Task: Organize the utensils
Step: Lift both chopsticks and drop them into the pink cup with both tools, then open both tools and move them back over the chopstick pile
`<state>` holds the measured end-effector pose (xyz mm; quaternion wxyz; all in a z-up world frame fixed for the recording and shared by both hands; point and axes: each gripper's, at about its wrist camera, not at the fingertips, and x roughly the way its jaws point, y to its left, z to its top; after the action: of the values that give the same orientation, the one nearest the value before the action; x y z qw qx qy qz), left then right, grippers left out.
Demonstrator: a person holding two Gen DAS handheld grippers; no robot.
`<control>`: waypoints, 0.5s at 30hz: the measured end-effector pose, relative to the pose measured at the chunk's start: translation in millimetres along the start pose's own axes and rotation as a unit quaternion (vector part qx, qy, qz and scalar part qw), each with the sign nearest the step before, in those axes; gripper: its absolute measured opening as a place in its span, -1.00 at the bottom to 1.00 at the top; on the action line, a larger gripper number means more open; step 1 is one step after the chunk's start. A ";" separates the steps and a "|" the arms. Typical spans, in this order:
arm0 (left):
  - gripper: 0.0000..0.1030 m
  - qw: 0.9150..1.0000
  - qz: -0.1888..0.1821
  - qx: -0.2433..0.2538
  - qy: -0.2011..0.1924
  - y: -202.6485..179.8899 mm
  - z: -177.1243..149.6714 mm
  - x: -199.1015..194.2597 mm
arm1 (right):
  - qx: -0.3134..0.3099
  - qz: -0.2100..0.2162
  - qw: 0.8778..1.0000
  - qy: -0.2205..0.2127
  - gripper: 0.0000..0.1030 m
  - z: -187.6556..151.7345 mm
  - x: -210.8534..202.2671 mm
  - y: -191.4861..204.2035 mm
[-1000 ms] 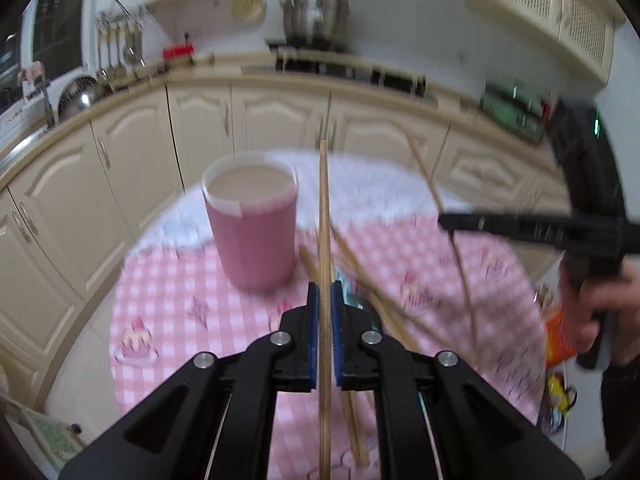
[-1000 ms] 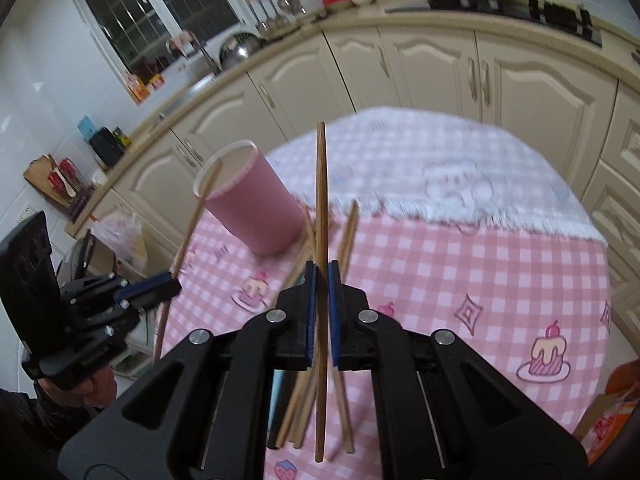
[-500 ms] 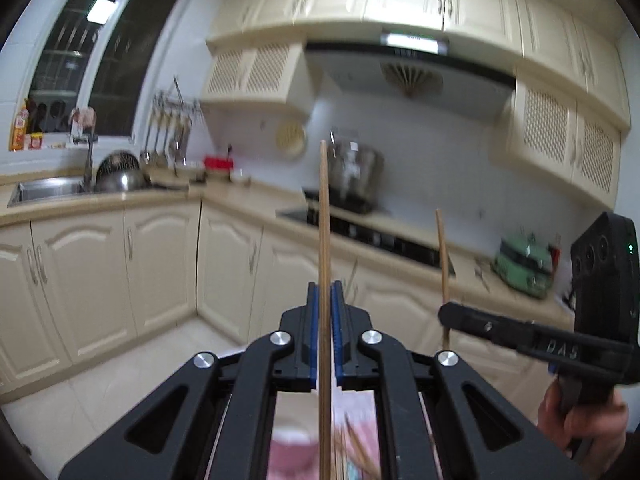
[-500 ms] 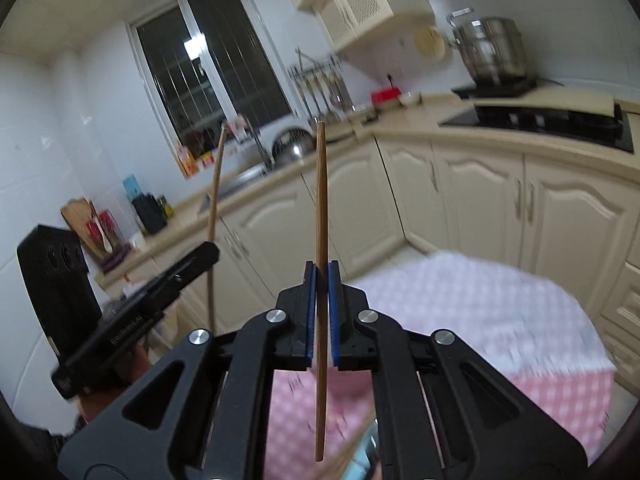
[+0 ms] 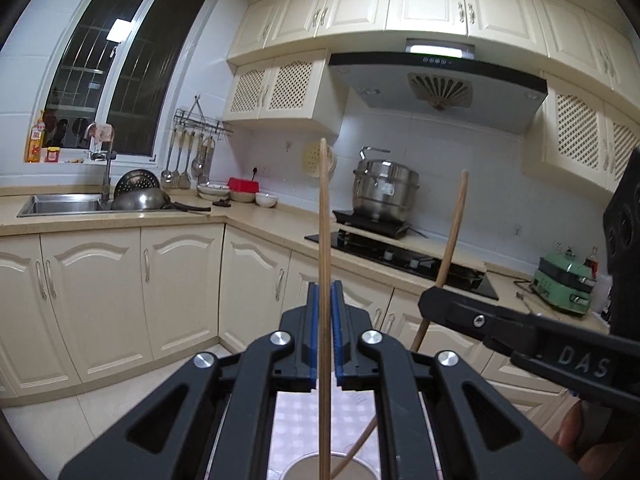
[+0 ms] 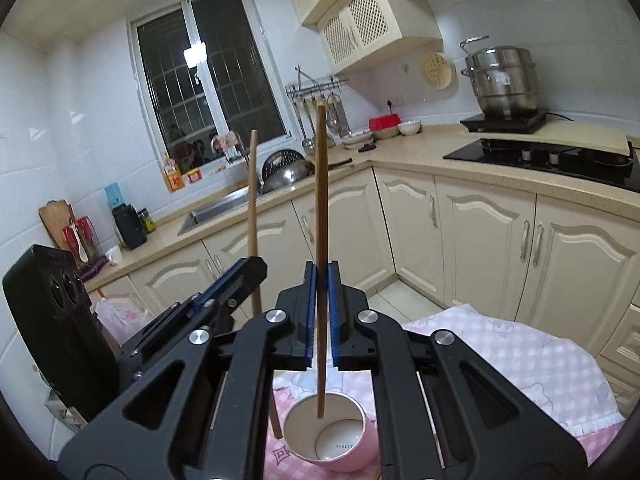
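My left gripper is shut on a wooden chopstick held upright; its lower end hangs over the cup's rim at the bottom edge. My right gripper is shut on a second chopstick, also upright, with its lower tip just above the open pink cup. The right gripper with its chopstick shows at the right of the left wrist view. The left gripper and its chopstick show to the left in the right wrist view, the tip beside the cup's rim.
The cup stands on a pink checked tablecloth. Cream kitchen cabinets, a sink and a stove with a steel pot ring the table.
Both grippers have swung from looking down at the table to looking level at the kitchen, turning the chopsticks upright. Both have come over the pink cup, close to each other.
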<state>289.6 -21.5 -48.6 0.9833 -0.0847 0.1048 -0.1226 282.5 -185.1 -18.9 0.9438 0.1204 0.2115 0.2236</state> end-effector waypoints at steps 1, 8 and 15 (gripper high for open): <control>-0.89 1.000 0.002 -0.002 0.005 2.1 -4.7 4.4 | -0.001 -0.001 1.000 0.004 -0.88 -2.3 2.4 -0.6; -0.86 1.000 0.011 0.006 0.020 9.1 -25.5 15.2 | -0.004 -0.003 0.999 0.040 -0.87 -15.1 14.7 -5.9; 0.43 0.999 0.022 -0.005 0.026 23.4 -28.1 -6.1 | 0.024 -0.016 0.999 0.035 0.62 -20.4 1.2 -23.3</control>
<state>282.7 -1.5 -79.0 0.9822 -0.0844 0.1325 -0.1030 282.9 -202.1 -44.8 0.9362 0.1315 0.2518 0.2070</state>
